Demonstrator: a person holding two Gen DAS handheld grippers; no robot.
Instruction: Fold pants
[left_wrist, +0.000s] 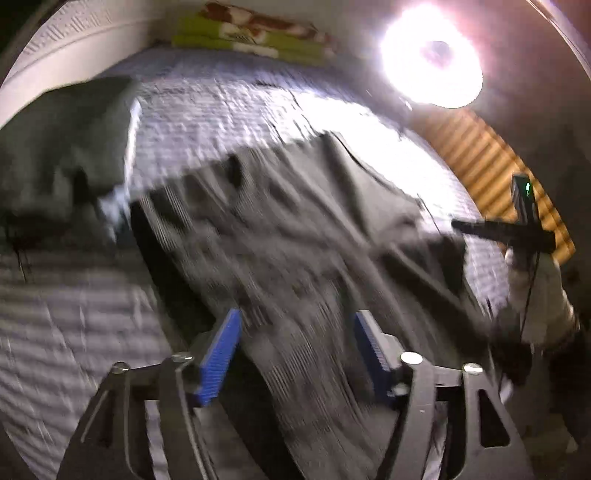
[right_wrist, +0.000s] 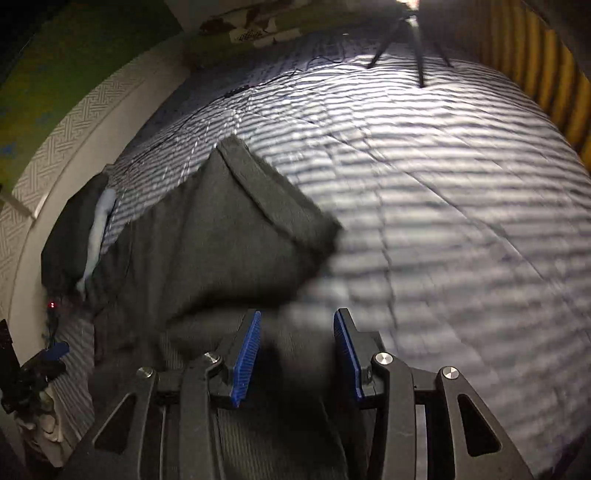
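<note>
**Pants run 6 to 1 o'clock under left jaws; right grip unconfirmed**

Found dark grey pants (left_wrist: 295, 229) lying on the striped quilt of the bed (left_wrist: 229, 122), badly blurred in the left wrist view. Traced there as one long band from 6 o'clock, straight under the left gripper (left_wrist: 295, 354), up toward 1 o'clock, with rumpled folds along the way. Left jaws spread wide, both blue pads clear of the cloth that passes below and between them; nothing pinched.

In the right wrist view, noted the pants (right_wrist: 207, 236) mostly toward 10 and 11 o'clock from the right gripper (right_wrist: 297, 354), with a turned-over flap whose banded edge slants from 12 toward 2 o'clock. Bare quilt from 12 round to 4 o'clock. Right jaws partly parted, dark blurred cloth between the pads; cannot tell whether pressed on it or merely above it.

Judged: long axis aligned with the left jaws' pointing line, so nearest end within reach at 6 o'clock of either view. Judged nearer to the loose flap: the right hand. Recommended confirming the right grip before any further fold across the axis.
</note>
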